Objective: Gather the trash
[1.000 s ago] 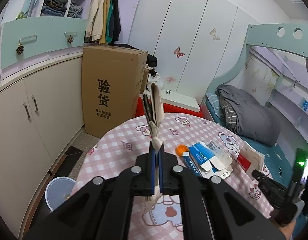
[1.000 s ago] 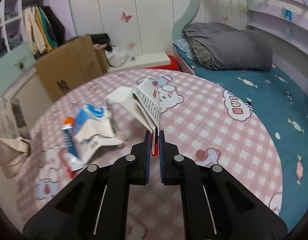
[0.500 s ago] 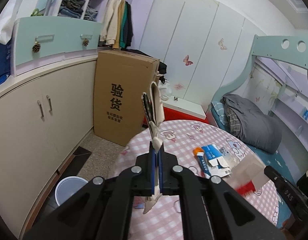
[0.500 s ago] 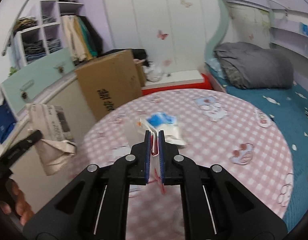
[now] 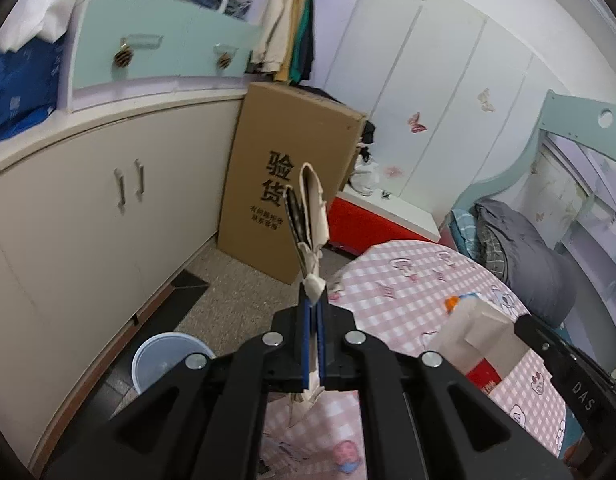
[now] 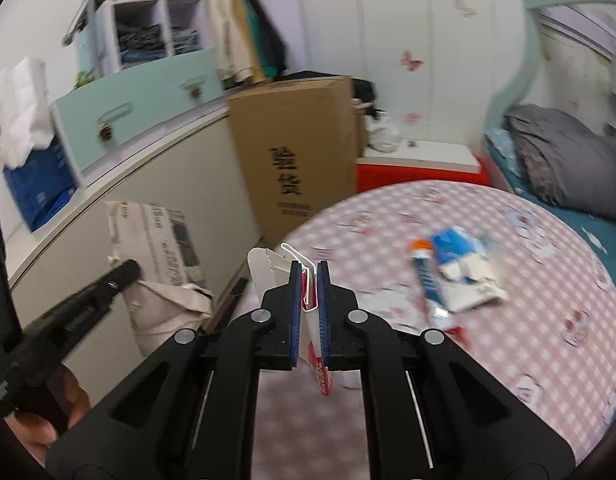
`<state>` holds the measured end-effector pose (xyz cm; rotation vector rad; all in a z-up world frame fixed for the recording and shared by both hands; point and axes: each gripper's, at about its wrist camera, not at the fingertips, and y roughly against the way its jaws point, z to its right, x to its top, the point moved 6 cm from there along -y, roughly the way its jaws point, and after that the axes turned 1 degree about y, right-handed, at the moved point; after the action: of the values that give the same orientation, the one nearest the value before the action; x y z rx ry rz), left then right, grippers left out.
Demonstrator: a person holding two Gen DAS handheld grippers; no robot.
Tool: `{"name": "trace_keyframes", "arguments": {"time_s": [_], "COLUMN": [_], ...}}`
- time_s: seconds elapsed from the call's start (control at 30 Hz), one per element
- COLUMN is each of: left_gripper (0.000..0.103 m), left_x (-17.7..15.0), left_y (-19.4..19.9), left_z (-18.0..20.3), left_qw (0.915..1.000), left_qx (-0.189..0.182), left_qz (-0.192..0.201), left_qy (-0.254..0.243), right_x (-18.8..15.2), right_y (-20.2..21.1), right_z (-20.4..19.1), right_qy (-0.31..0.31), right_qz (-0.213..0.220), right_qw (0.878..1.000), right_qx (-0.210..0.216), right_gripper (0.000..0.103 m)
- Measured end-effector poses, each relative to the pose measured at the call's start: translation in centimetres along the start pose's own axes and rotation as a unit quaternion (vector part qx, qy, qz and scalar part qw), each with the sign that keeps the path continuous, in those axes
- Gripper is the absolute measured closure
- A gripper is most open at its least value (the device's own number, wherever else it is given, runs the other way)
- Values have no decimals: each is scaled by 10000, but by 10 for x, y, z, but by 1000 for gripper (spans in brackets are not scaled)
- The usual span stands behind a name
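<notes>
My left gripper (image 5: 312,312) is shut on a crumpled beige printed paper bag (image 5: 308,216), held upright over the table's left edge; the bag also shows in the right wrist view (image 6: 155,240). My right gripper (image 6: 308,280) is shut on a flattened white and red carton (image 6: 312,320), which also shows at the right of the left wrist view (image 5: 476,340). A white bin (image 5: 167,360) stands on the floor below and left of the left gripper. A blue and white carton (image 6: 460,268) and an orange-capped tube (image 6: 424,272) lie on the pink checked table (image 6: 548,320).
A tall cardboard box (image 5: 291,184) stands on the floor beyond the table. Cream cabinets (image 5: 87,220) run along the left. A bed with a grey blanket (image 5: 520,252) is at the right. A red and white low box (image 5: 384,220) sits by the wardrobe.
Both grippers have swung left with their loads, away from the table's middle toward its left edge. The bin is now nearer the left gripper. The blue carton stays on the table.
</notes>
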<state>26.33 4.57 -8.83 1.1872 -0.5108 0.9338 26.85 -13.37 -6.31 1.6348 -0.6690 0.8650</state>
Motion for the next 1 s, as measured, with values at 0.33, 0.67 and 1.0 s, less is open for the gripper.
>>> {"name": "trace_keyframes", "arguments": {"time_s": [0.33,0.67,1.0], "left_gripper": [100,100,100], "left_x": [20,26,16], "left_y": [-10,-36,-60], "left_z": [-100,-203,-230], "left_qw": [9963,9834,9776], "left_qx": [697,1473,1702], "left_qz": [-1,-182,-487], "left_qy": [511,1047,1138], "right_x": [2,-15,-35], "right_y": [-77,-161,-176], "right_z": [-129,-215,-222], "right_qy": [692,1043,1247], "right_qz": [-369,-785,-839], "right_qw": [9917,9797,9805], "right_qx": [1022,1520,1264], "right_gripper": [95,73,44]}}
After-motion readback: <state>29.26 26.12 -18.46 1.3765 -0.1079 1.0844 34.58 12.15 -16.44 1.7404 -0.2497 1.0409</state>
